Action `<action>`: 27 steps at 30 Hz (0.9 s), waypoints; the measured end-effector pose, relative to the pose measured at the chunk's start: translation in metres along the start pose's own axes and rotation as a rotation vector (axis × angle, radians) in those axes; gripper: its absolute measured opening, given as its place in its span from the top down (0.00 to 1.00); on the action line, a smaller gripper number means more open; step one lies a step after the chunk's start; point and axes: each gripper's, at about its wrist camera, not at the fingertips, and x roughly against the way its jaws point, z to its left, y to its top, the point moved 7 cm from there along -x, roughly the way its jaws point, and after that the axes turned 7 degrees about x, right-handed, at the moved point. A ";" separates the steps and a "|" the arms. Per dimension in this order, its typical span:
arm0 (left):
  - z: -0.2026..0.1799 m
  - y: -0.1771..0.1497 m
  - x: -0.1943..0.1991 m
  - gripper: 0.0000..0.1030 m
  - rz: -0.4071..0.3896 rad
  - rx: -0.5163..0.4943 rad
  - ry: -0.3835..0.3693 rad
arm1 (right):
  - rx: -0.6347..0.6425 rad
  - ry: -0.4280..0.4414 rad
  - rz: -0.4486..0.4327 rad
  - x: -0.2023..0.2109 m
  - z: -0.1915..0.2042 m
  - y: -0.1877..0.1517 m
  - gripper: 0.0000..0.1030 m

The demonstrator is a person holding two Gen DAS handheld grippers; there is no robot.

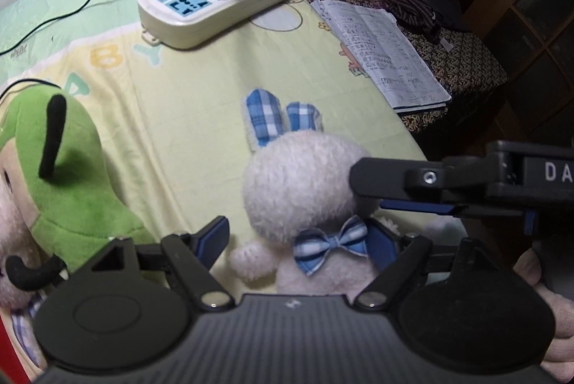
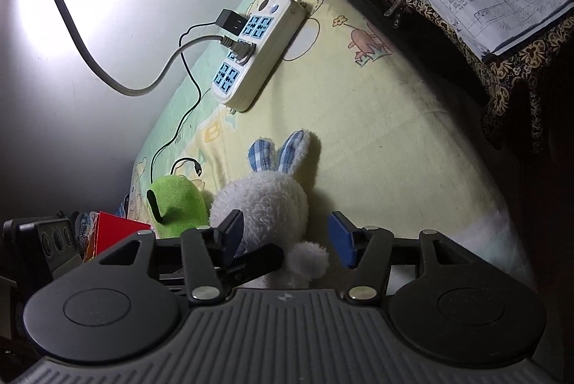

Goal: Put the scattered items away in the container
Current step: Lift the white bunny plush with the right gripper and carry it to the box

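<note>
Centrally, a fluffy white plush rabbit (image 1: 301, 183) with blue checked fabric ears and bow tie sits upright on the bed's pale yellow cartoon-print sheet (image 1: 193, 104), beside a green plush toy (image 1: 68, 165). Both grippers tilt downward: the left gripper (image 1: 297, 233) has its fingers spread around the rabbit's body without pressing it, while the right gripper (image 2: 287, 235) has its fingers parted either side of the rabbit, one blue pad (image 2: 340, 237) clearly apart from the fur.

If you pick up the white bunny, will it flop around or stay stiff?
Probably floppy: the white bunny looks like soft, fuzzy plush, so it would likely squash and sag. Its checked ears lie limp on the blanket. It likely weighs little and would not slip easily.
</note>
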 end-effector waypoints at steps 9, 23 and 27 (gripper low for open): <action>-0.004 0.000 0.006 0.32 -0.009 -0.013 0.010 | -0.102 0.089 0.061 -0.029 0.007 -0.008 0.43; -0.018 -0.026 0.040 0.38 -0.020 -0.056 0.022 | -0.088 0.091 0.059 -0.004 0.027 -0.031 0.48; -0.018 -0.036 0.055 0.38 -0.024 -0.062 0.035 | -0.087 0.103 0.056 0.008 0.033 -0.041 0.48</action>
